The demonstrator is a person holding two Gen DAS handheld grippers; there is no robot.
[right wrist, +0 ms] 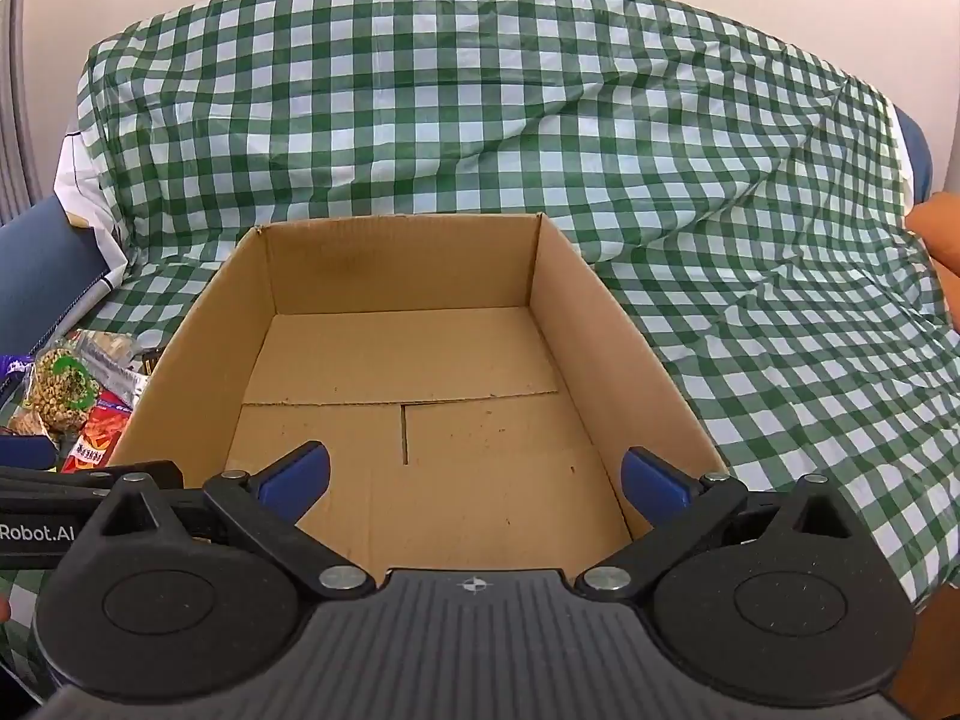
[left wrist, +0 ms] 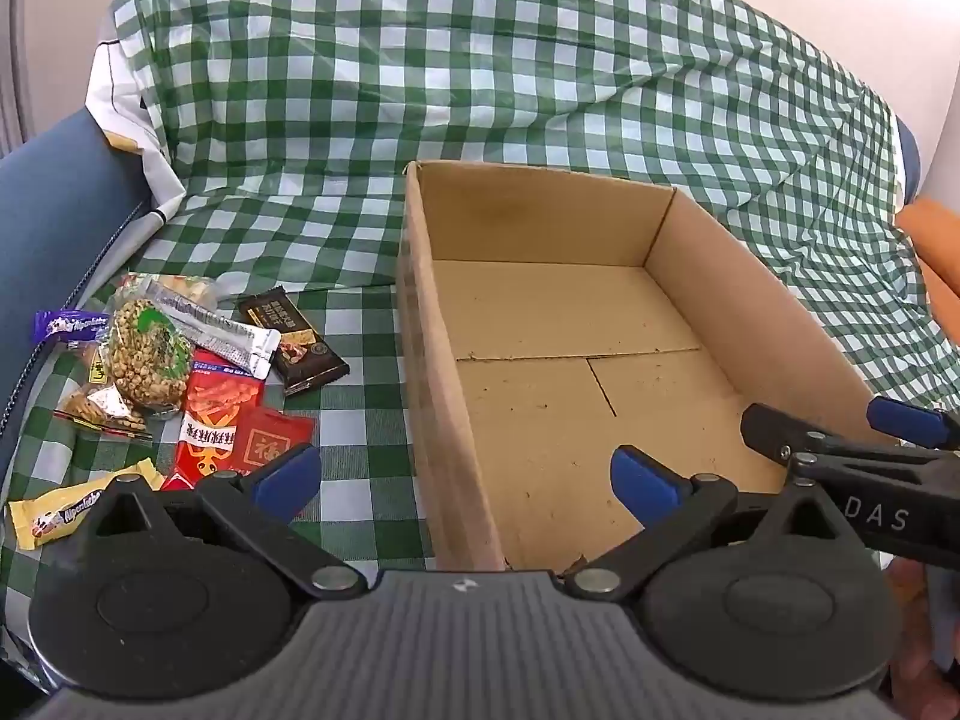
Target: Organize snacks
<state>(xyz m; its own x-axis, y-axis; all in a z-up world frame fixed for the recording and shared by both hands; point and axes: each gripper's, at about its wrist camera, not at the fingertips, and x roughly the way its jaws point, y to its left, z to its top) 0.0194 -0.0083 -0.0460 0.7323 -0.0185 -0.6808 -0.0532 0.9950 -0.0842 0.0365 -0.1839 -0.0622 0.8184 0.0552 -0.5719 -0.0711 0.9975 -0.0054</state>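
Note:
An open cardboard box (left wrist: 420,312) stands empty on the green checked cloth; it also fills the middle of the right wrist view (right wrist: 606,324). A pile of snack packets (left wrist: 180,372) lies left of the box: a bag of peas (left wrist: 144,360), a dark chocolate bar (left wrist: 294,342), a silver stick pack (left wrist: 222,330), red packets (left wrist: 222,420), a yellow candy bar (left wrist: 54,510). The pile shows at the left edge in the right wrist view (right wrist: 66,402). My left gripper (left wrist: 465,474) is open and empty over the box's near left wall. My right gripper (right wrist: 474,477) is open and empty above the box's near end.
The green checked cloth (left wrist: 480,90) drapes over a sofa back behind the box. A blue cushion (left wrist: 54,210) lies at the far left. An orange object (left wrist: 936,240) sits at the right edge. The right gripper's fingertips (left wrist: 912,420) show at the right in the left wrist view.

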